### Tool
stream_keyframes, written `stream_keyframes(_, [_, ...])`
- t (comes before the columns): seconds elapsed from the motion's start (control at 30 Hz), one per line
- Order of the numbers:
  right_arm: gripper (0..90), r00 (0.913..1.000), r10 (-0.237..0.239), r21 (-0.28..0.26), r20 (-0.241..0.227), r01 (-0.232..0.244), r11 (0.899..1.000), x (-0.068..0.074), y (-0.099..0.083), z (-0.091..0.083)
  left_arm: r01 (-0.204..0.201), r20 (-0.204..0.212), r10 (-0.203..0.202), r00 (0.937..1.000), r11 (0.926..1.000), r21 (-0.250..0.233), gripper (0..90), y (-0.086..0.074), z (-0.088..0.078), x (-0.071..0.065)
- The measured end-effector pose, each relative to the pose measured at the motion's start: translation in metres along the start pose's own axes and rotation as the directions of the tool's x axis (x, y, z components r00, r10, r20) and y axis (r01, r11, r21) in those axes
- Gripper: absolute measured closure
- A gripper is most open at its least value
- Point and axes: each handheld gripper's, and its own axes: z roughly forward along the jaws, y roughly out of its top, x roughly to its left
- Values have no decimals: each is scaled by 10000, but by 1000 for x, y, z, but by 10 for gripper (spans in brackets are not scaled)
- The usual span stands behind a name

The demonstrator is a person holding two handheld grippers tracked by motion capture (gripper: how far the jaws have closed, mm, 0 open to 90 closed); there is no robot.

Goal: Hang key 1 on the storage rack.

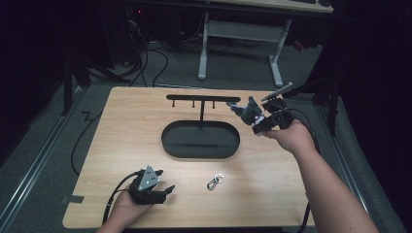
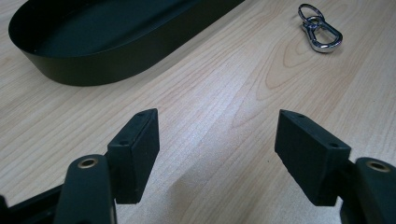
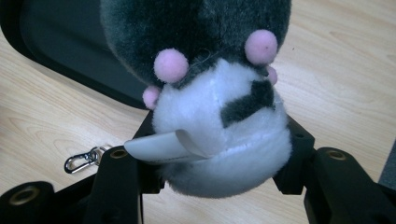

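Observation:
A small plush toy (image 3: 210, 93), dark grey above and white below with pink pom-poms and a white tag, sits squeezed between the jaws of my right gripper (image 3: 219, 158). In the high view that gripper (image 1: 260, 121) holds the plush toy (image 1: 248, 111) in the air, just right of the end of the black hook rack (image 1: 203, 98). The rack's post rises from a black oval tray (image 1: 200, 139). My left gripper (image 1: 165, 191) rests near the table's front left, jaws apart, nothing between them (image 2: 217, 154). A silver key clip (image 1: 214, 181) lies on the wood to its right.
The wooden table (image 1: 121, 126) carries the tray in its middle; the tray's wall (image 2: 116, 65) lies ahead and left of the left gripper, the key clip (image 2: 320, 32) ahead and right. Cables trail off the table's left and right edges. A desk frame stands beyond the far edge.

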Motion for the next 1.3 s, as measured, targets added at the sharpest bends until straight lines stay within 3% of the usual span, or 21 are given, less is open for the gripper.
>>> stream_keyframes(0.23, [478, 9999, 21, -54, -124, -22, 10000, 0, -7, 14, -58, 25, 58, 10000, 10000, 41, 315, 0, 1, -2])
stream_keyframes(0.5, [475, 9995, 17, -27, -326, -18, 10000, 5, -13, 43, -95, 41, 94, 9999, 9999, 94, 315, 0, 1, -2])
stream_keyframes(1.1, [456, 9982, 210, -445, -558, -235, 9987, 11, -3, 78, -117, 59, 117, 9999, 9999, 94, 315, -1, 2, -2])
stream_keyframes(1.3, [312, 9993, -58, -633, -365, 35, 9980, 11, -4, 80, -94, 101, 94, 9999, 9999, 74, 316, 0, 3, -3])
